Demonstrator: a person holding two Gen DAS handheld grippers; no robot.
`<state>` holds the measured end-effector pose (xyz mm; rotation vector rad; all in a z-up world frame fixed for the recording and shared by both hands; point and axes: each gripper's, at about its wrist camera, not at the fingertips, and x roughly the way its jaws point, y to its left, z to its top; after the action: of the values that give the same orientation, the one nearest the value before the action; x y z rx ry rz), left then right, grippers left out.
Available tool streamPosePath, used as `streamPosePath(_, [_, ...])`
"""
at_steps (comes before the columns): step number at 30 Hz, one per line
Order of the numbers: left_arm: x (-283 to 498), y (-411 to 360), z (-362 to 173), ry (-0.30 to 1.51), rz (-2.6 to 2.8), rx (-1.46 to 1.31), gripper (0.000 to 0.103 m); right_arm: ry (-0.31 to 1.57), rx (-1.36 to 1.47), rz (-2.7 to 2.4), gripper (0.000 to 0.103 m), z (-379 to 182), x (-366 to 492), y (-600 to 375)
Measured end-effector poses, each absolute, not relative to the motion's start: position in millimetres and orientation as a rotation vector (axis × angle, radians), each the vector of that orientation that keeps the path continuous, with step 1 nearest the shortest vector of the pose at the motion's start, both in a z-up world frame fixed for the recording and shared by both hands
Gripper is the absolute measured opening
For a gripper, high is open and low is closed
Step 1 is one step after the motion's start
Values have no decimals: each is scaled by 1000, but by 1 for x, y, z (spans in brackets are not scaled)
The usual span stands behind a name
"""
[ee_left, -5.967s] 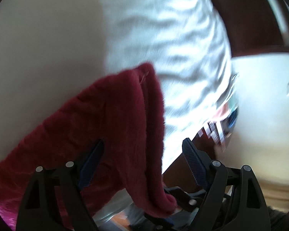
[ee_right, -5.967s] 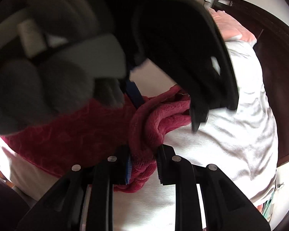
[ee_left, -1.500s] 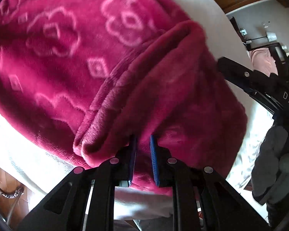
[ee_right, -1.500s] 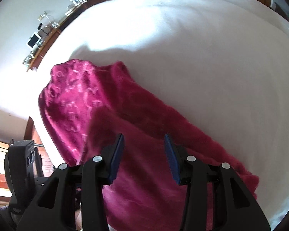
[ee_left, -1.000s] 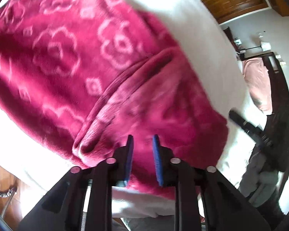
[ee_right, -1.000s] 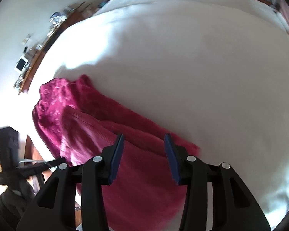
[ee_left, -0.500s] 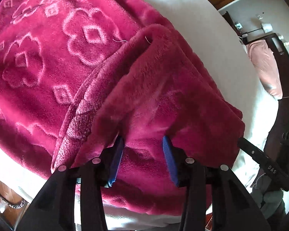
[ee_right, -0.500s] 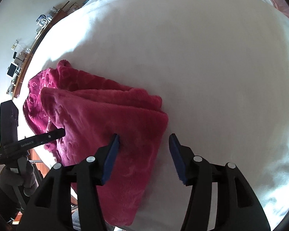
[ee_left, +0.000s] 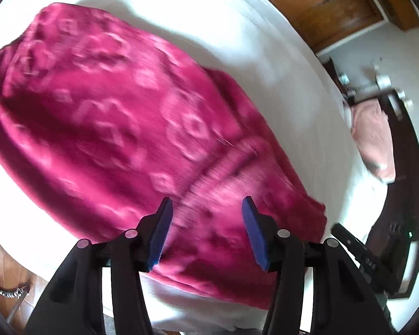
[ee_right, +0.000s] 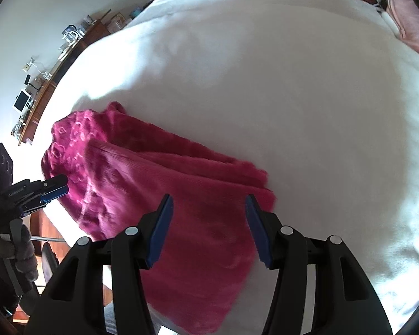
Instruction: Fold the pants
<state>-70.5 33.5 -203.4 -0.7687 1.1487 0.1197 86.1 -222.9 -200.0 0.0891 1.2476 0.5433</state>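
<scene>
Pants lie folded in a stack at the near edge of the bed. My left gripper is opening, nothing pinched; right gripper wide, empty above the stack. Release step, I judge. Next: check edges, square up.

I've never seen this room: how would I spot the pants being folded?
Find the big white bed. Near its edge lie the pants, a folded bundle of plush magenta fleece embossed with flower shapes, the only vivid colour on the sheet.
</scene>
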Motion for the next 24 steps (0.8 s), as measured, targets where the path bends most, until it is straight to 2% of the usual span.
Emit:
streamPosePath(13, [-113, 218, -196, 1051, 341, -834, 53, 1275, 75, 577, 55, -185, 66, -82])
streamPosePath(19, [-121, 288, -213, 1032, 393, -847, 56, 1308, 64, 601, 55, -192, 52, -16])
streamPosePath(24, [-114, 315, -239, 1052, 359, -846, 59, 1338, 52, 592, 55, -198, 43, 20])
